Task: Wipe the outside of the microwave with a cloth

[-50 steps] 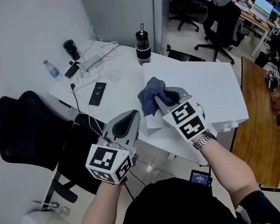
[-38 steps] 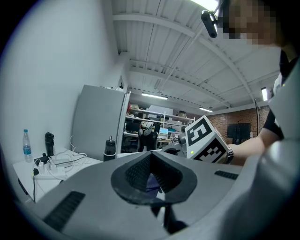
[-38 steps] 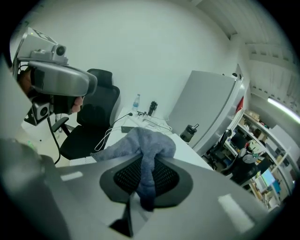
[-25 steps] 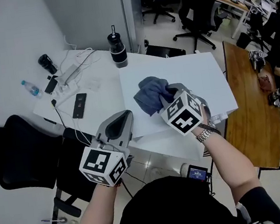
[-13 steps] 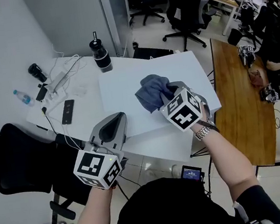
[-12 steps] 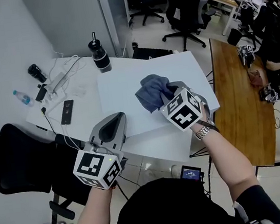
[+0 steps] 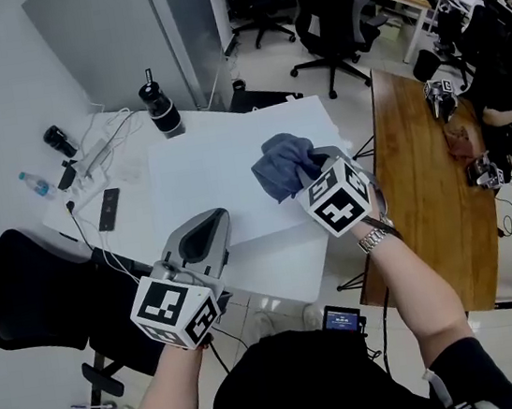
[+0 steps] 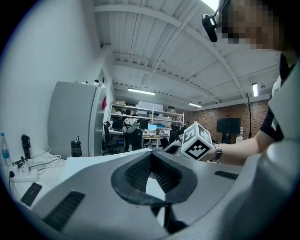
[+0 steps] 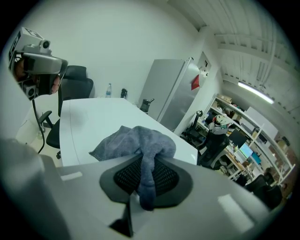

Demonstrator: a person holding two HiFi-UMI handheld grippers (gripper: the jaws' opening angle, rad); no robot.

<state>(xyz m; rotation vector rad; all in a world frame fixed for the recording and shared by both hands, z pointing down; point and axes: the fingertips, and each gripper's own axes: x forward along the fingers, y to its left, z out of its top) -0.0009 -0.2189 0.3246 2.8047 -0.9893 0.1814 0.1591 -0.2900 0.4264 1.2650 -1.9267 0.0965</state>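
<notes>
The right gripper (image 7: 311, 170) jaws clamp a fold of the cloth (image 7: 278, 162), bunched on the microwave (image 7: 205, 178) top; the left gripper (image 7: 204, 225) jaws are closed, empty. Pinched so thinly, the cloth could slip free under drag.

free: microwave top (image 7: 215, 181) left of cloth (image 7: 284, 165) | obstacles: flask (image 7: 163, 111) at far-left corner, phone (image 7: 108, 209) alongside

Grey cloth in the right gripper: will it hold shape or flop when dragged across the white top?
Probably floppy: the cloth slumps in soft folds past the right gripper. Likely light, since one pinched fold carries it; may bunch on the white top.
</notes>
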